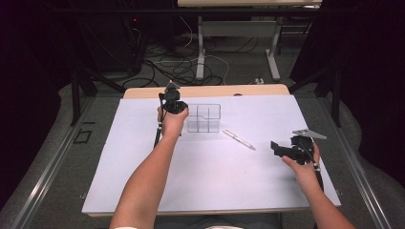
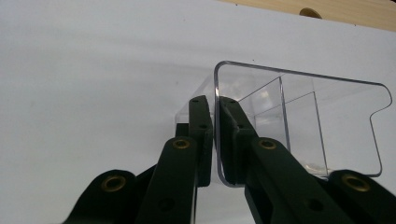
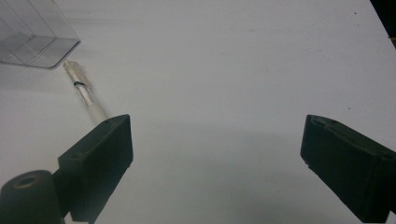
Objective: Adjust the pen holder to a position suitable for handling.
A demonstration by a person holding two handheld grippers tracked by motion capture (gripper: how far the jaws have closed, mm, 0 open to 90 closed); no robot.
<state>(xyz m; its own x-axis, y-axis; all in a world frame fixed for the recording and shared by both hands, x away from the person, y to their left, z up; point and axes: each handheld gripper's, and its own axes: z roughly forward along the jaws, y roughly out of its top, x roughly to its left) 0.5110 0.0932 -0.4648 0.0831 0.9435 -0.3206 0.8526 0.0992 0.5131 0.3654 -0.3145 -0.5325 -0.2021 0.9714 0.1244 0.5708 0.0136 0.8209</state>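
Two grippers: left hand-held gripper (image 2: 215, 135) clamped on clear organizer (image 2: 299, 121) wall, right hand-held gripper (image 3: 215, 163) jaws apart nr pen (image 3: 86, 98).

A white sheet (image 1: 215, 181) is laid over a wooden tabletop (image 1: 143, 92), of which a pale strip is left bare along the far edge, and a small round fitting (image 2: 308, 11) is seen set in that strip. Beyond the table, a tangle of black and white cables (image 1: 176, 67) is spread over the grey floor (image 1: 95, 138) between the white legs (image 1: 200, 47) of a second table (image 1: 248, 3). Black curtains (image 1: 28, 71) are hung at both sides, metal rails (image 1: 52, 167) are laid along the floor beside the table, and a small red light (image 1: 135, 20) is seen in the dark at the back.
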